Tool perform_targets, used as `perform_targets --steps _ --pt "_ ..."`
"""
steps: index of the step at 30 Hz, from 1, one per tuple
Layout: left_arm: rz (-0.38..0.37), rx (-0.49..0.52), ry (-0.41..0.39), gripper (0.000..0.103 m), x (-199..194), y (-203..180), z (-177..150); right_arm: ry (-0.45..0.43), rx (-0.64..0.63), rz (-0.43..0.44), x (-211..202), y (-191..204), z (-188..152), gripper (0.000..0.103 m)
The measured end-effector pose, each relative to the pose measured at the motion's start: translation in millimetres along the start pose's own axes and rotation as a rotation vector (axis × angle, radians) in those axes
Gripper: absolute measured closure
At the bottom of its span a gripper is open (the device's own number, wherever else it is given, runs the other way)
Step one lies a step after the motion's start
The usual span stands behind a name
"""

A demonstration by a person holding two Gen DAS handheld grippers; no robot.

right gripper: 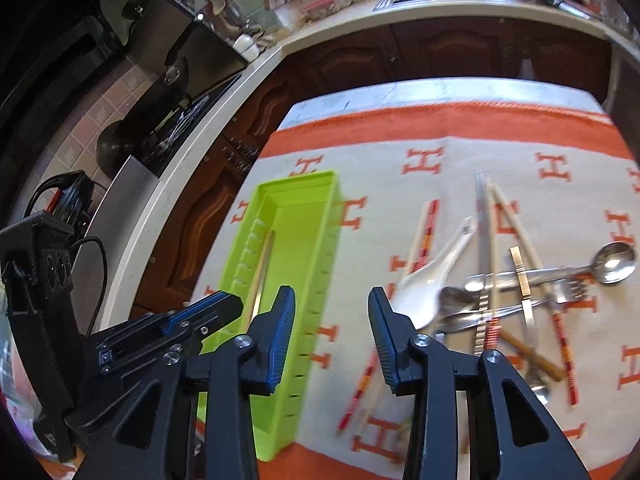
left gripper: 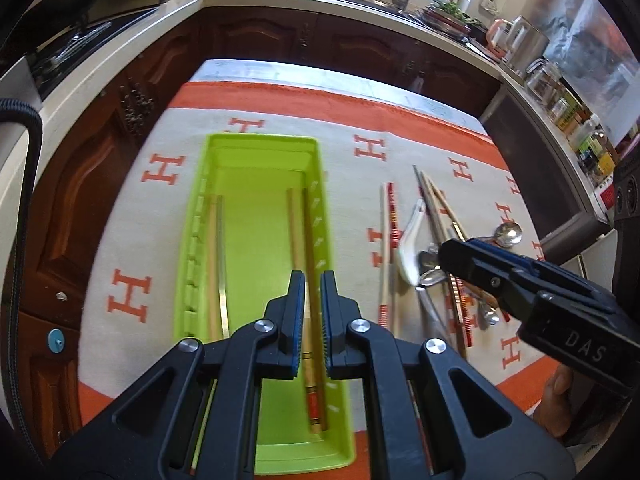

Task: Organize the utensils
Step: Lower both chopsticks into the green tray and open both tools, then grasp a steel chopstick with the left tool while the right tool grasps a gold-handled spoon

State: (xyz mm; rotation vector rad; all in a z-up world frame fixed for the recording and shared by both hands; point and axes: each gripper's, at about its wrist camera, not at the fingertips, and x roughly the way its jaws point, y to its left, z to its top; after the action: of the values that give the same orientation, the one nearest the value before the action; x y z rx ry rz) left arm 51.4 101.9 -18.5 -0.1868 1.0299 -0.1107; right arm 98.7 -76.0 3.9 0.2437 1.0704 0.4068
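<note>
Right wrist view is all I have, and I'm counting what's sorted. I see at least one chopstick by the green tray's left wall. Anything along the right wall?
Observer: Yes, another chopstick lies along the right wall of the green tray.
Operator: Are the left tongs holding it?
Observer: No. The left tongs hover over it with the fingers slightly apart, not clamped.
Operator: Which end is nearest them?
Observer: Its red-banded end lies at the tray's near end.
</note>
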Motion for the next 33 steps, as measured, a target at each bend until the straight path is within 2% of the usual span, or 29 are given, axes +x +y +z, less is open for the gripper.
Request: perform_targets --steps 4,11,14,18,21,26,30,33 --pt "-0.032 0.033 0.020 0.098 12 -32 2 -0.053 0.040 -0.022 -25 -35 -3 0.065" --pt "-0.124 0.063 0.074 0.098 44 -85 9 -0.075 0.124 -0.055 -46 -107 -13 0.066" --pt "-0.159 0.057 0.099 0.098 61 -101 9 -0.063 0.141 -0.060 -42 -132 -21 0.068" --pt "-0.199 0.031 0.140 0.098 87 -113 7 -0.013 0.147 -0.053 -22 -158 -32 0.077" --pt "-0.209 0.014 0.157 0.098 102 -116 8 0.022 0.148 -0.040 -5 -170 -38 0.078" --pt "-0.185 0.002 0.161 0.098 115 -118 12 0.070 0.137 -0.007 20 -180 -40 0.083" --pt "-0.181 -0.007 0.177 0.098 125 -118 17 0.111 0.121 0.008 38 -182 -41 0.098" --pt "-0.179 -0.012 0.184 0.098 130 -120 22 0.096 0.122 0.016 39 -183 -41 0.099"
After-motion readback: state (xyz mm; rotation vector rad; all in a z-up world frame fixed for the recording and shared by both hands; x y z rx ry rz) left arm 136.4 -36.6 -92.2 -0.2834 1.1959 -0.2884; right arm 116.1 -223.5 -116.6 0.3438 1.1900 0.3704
